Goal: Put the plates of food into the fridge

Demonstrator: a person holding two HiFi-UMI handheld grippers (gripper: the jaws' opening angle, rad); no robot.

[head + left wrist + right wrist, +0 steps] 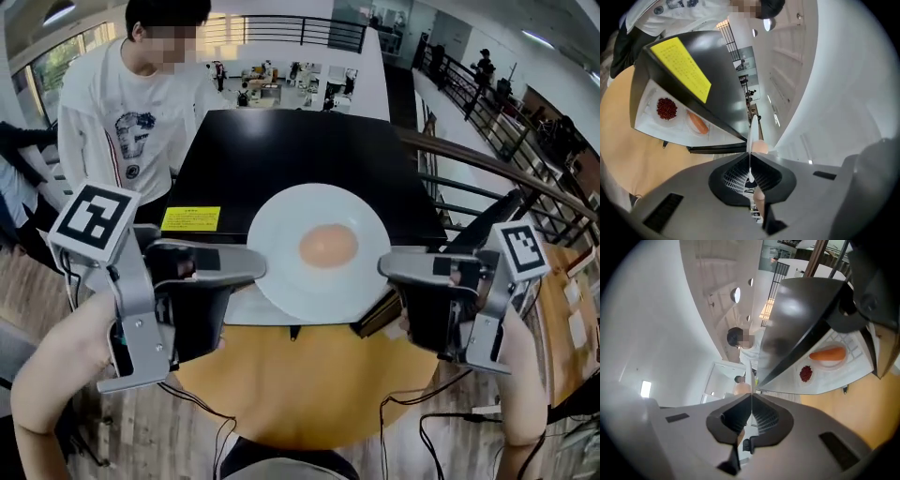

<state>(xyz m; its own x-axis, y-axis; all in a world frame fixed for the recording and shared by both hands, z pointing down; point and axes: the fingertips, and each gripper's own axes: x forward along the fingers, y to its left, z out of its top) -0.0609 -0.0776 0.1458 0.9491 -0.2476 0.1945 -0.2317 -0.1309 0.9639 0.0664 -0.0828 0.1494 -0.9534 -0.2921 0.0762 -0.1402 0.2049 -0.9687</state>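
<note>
**White plate pinched at both rims above the black fridge**

Head view: a white plate (281,234) carrying one pale orange, egg-like mound (328,246) hangs over the front edge of the black fridge (281,155). The left tool (258,267) is clamped on its rim at 9 o'clock and the right tool (386,267) at 3 o'clock. A yellow label (190,218) sits on the fridge top at 9 o'clock from the plate. The fridge stands on a round wooden tabletop (309,384), which shows at 6 o'clock. A person in a white T-shirt (131,112) stands at 10 o'clock.

Left gripper view: the plate shows edge-on as a thin white line. The jaws are pressed together on it, with the mound just past them. At 10 o'clock, in the white compartment under the fridge's black top, lie a dish of red beans (666,108) and, beside it, a carrot (697,122).

Right gripper view: these jaws are likewise closed on the plate's thin rim. The carrot and the red beans appear at 2 o'clock, and the tabletop at 4 o'clock.
</note>
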